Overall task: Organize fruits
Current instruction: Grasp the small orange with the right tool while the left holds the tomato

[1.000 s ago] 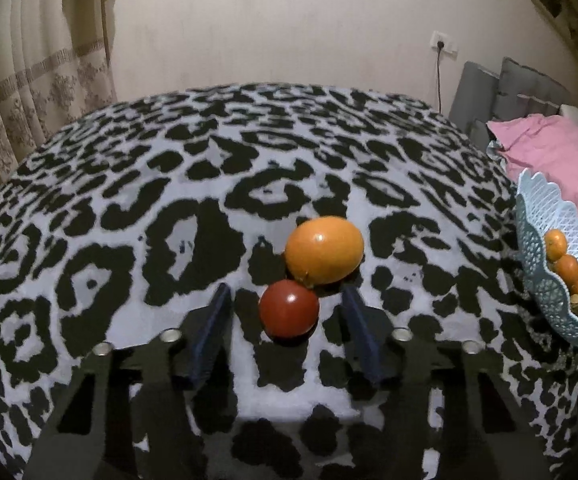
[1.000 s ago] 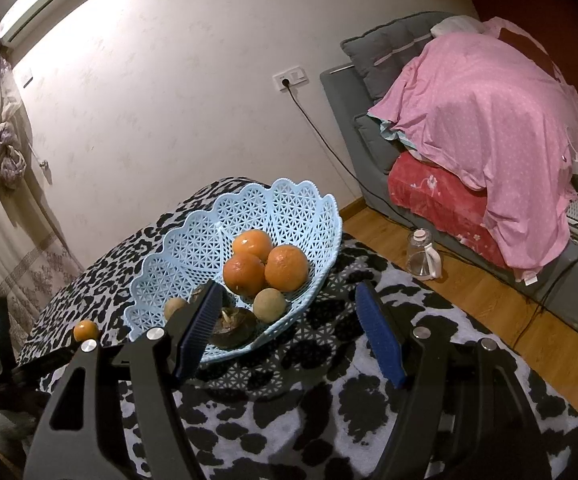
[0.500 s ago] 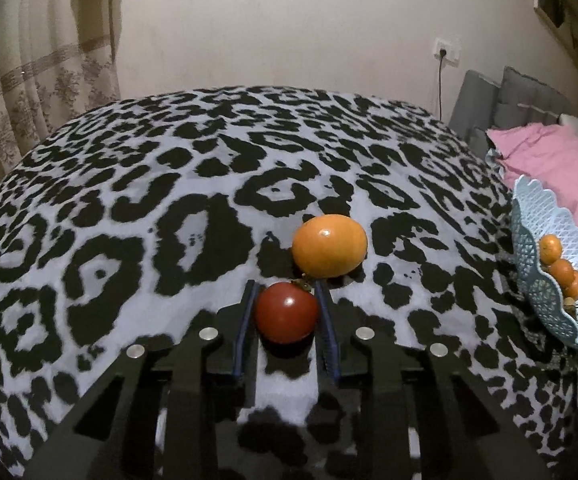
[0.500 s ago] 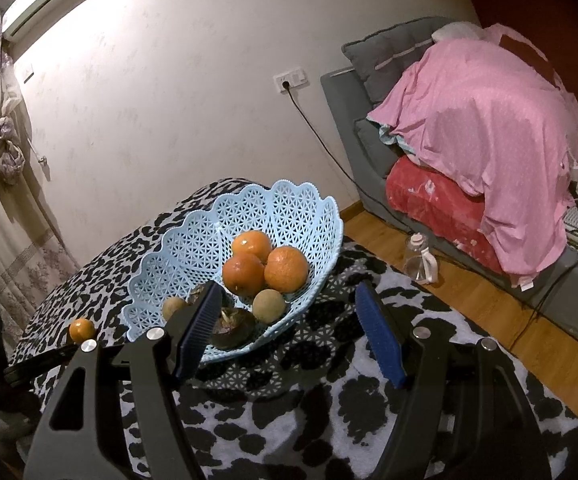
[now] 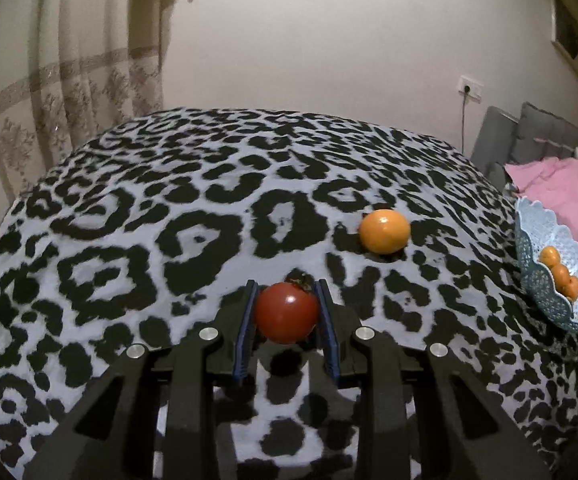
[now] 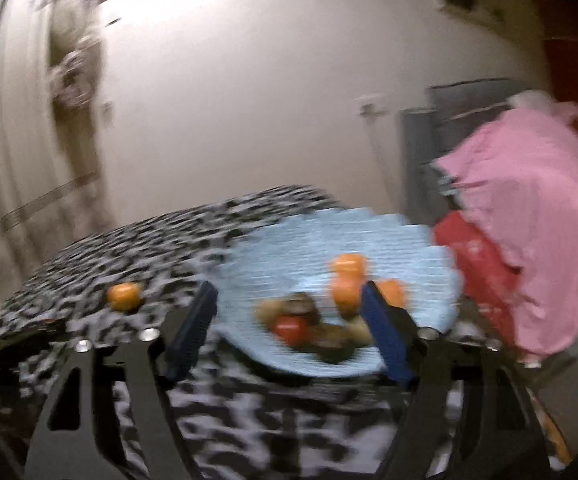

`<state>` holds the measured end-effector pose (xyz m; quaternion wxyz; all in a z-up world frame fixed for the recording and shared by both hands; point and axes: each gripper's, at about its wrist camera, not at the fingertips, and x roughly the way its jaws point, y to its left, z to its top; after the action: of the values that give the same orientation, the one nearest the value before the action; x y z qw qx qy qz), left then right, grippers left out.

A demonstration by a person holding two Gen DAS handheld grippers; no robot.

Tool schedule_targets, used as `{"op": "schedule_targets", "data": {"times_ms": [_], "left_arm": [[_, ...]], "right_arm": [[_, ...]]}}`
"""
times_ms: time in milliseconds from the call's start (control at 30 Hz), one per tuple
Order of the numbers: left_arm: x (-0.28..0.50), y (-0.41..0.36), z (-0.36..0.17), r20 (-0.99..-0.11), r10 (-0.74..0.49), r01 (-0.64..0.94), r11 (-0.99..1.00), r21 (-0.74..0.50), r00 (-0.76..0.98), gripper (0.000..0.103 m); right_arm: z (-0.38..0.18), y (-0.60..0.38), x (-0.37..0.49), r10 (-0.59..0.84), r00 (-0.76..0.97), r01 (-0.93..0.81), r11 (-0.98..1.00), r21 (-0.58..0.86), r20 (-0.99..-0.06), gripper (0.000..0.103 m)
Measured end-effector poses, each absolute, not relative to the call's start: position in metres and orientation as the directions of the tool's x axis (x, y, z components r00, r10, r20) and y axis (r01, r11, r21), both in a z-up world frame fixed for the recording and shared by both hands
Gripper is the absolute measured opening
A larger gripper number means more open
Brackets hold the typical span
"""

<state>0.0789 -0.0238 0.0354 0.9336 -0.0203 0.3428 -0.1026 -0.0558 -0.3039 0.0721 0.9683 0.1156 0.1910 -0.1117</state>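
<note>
Clamping a red tomato (image 5: 286, 312) between its blue pads, the left gripper (image 5: 287, 314) has the fruit by its two sides, just above the leopard-print cloth (image 5: 137, 240); a bit of dark calyx shows at the far end. By its glossy skin the tomato should be light, smooth and soft enough to bruise, so I judge that a gentle hold across its widest part, as now, suits it better than a hard squeeze. An orange (image 5: 384, 231) lies loose on the cloth, a little beyond and to the right, well apart from the light blue lattice fruit bowl (image 5: 537, 284) at the cloth's right edge, where several oranges already sit.

From the other wrist the view is smeared by motion. The right gripper (image 6: 289, 332) holds nothing and its jaws are opening, with the bowl (image 6: 417, 240) and its fruit seen beyond them, not between them.
</note>
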Motion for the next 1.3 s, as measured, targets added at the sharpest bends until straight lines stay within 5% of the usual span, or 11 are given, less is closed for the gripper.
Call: {"op": "schedule_targets", "data": {"times_ms": [467,633,900,1300], "left_arm": [[0.084,-0.010,0.031,-0.642,-0.196,0.112,0.979,-0.170,0.741,0.029],[0.088,-0.005,0.028,-0.655,-0.205,0.099,0.976,-0.195,0.728,0.029],[0.089,-0.005,0.027,-0.660,-0.212,0.104,0.974,-0.200,0.720,0.029],[0.087,-0.007,0.028,-0.654,-0.210,0.108,0.975,-0.194,0.727,0.029]], "right_arm": [[0.045,-0.203,0.089,0.168,0.766,-0.063,0.980,0.188,-0.620,0.080],[0.030,-0.177,0.129,0.179,0.719,-0.092,0.982,0.163,-0.672,0.078],[0.022,-0.159,0.164,0.169,0.671,-0.105,0.986,0.132,-0.722,0.047],[0.022,-0.166,0.150,0.178,0.675,-0.094,0.983,0.156,-0.716,0.046]]}}
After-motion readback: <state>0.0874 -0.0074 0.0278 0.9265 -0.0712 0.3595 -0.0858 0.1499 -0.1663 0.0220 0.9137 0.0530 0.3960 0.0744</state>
